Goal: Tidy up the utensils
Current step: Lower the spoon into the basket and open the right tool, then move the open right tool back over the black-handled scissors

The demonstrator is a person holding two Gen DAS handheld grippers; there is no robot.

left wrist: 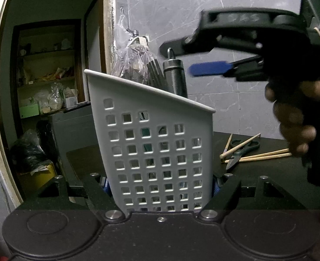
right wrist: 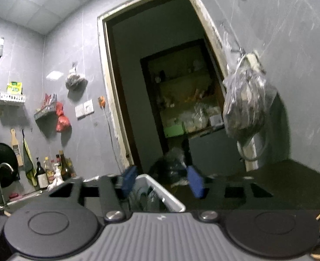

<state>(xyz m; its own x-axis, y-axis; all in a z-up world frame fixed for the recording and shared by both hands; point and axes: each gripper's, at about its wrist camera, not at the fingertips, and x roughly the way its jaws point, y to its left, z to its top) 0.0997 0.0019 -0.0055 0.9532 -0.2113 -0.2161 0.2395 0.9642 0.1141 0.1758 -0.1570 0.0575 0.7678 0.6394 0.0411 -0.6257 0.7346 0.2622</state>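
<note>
Looking at what could bite from here: the left claw is clamped on the base of the white perforated caddy, pads pressing on both sides, and since that caddy is tall and narrow it could tip or twist if the grip slackens or the right one bumps the rim. The right claw sits above the caddy's top, jaws spread with nothing between the blue pads, right beside the metal handle sticking out; my guess is it just let that go, and dragging back carelessly could snag the handle's hook and pull it out again. Inside the caddy there's that dark steel handle on the right plus something ribbed and metallic next to it, and the holes show more bits lower down that I can't make out. Still loose on the dark desk, right of the caddy, are the scissors lying across a few wooden chopsticks, touching them, so grabbing one may scatter the rest. A plastic bag hangs on the far wall behind.
</note>
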